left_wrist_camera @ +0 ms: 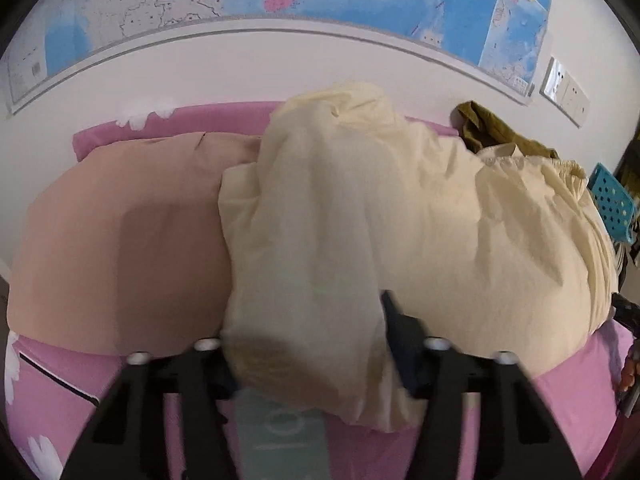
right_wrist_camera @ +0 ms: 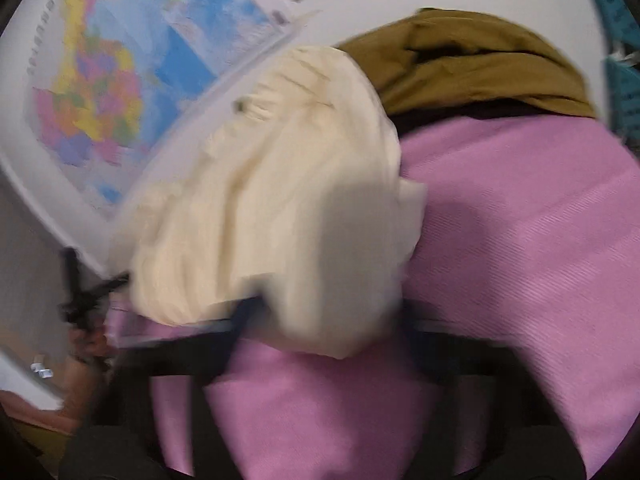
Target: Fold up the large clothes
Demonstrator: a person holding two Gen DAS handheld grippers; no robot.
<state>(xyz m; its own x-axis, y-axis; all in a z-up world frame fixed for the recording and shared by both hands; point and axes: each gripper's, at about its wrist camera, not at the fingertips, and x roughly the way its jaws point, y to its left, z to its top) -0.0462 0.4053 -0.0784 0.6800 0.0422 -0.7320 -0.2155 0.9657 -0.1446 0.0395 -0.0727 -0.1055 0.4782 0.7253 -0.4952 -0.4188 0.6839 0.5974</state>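
A large cream garment (left_wrist_camera: 400,208) lies crumpled across the pink bed (left_wrist_camera: 568,396). One thick fold of it runs down between the fingers of my left gripper (left_wrist_camera: 308,332), which is shut on it; the cloth hides the left finger, and the right finger (left_wrist_camera: 394,332) presses its side. In the blurred right wrist view, a bunched end of the same cream garment (right_wrist_camera: 288,200) fills the jaws of my right gripper (right_wrist_camera: 324,320), which is shut on it above the pink sheet (right_wrist_camera: 520,240).
A peach cloth (left_wrist_camera: 120,232) is spread at the left of the bed. An olive garment (right_wrist_camera: 472,64) is heaped by the wall with the map (left_wrist_camera: 120,20). A teal perforated basket (left_wrist_camera: 612,200) stands off the bed's right end. A hand (right_wrist_camera: 80,344) shows at far left.
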